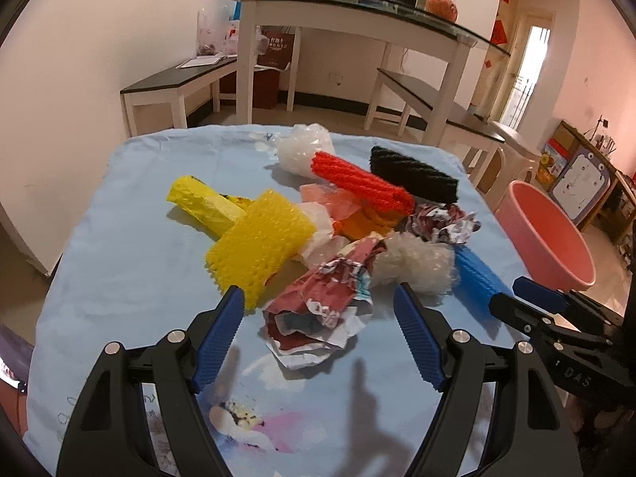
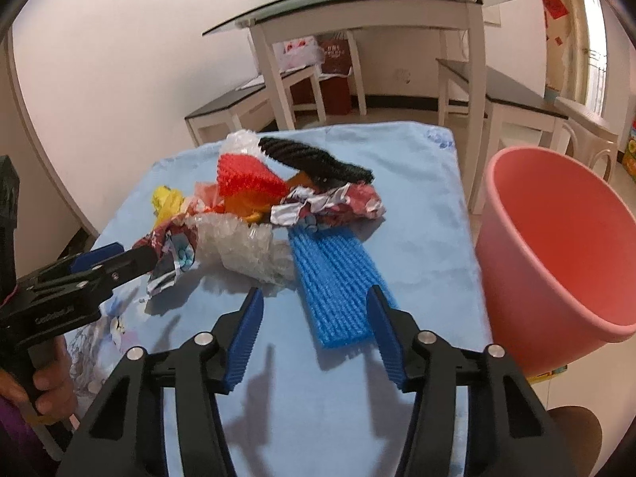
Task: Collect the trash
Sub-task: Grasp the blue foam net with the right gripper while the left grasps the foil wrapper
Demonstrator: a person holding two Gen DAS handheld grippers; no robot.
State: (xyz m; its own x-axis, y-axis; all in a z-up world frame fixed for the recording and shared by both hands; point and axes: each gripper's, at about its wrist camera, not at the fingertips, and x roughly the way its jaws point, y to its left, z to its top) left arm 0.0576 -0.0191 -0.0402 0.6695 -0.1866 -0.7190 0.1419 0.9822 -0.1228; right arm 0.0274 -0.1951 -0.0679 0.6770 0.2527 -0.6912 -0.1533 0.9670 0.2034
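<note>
- The trash lies heaped in the middle of the bench (image 1: 119, 206), on its pale blue cloth; nearest the left claw (image 1: 318, 310) is a crumpled printed wrapper (image 1: 322, 298), and nearest the right claw (image 2: 314, 310) a flat blue foam net sleeve (image 2: 338, 278)
- The wrapper looks light, crinkly and springy; a pinch across its raised middle fold should hold, since the flat edges would likely slip out
- The blue foam net sleeve looks soft, very light and squashy; its near end lies between the right claw's pads, so taking hold across that short end seems best; it will flop when lifted
- Around these sit a yellow foam net (image 1: 258, 246), a yellow plastic bag (image 1: 202, 202), a red foam net (image 1: 361, 183), a black foam net (image 1: 413, 175) and clear bubble wrap (image 2: 246, 246); all soft, none fragile, some touching and likely to drag neighbours along
- Left claw: wide apart, straddling the wrapper without pressing it; holding nothing
- Right claw: partly open, pads either side of the sleeve's end but not yet pinching it
- A pink bucket (image 2: 556, 246) stands just beside the bench's right edge, presumably where the trash goes
</note>
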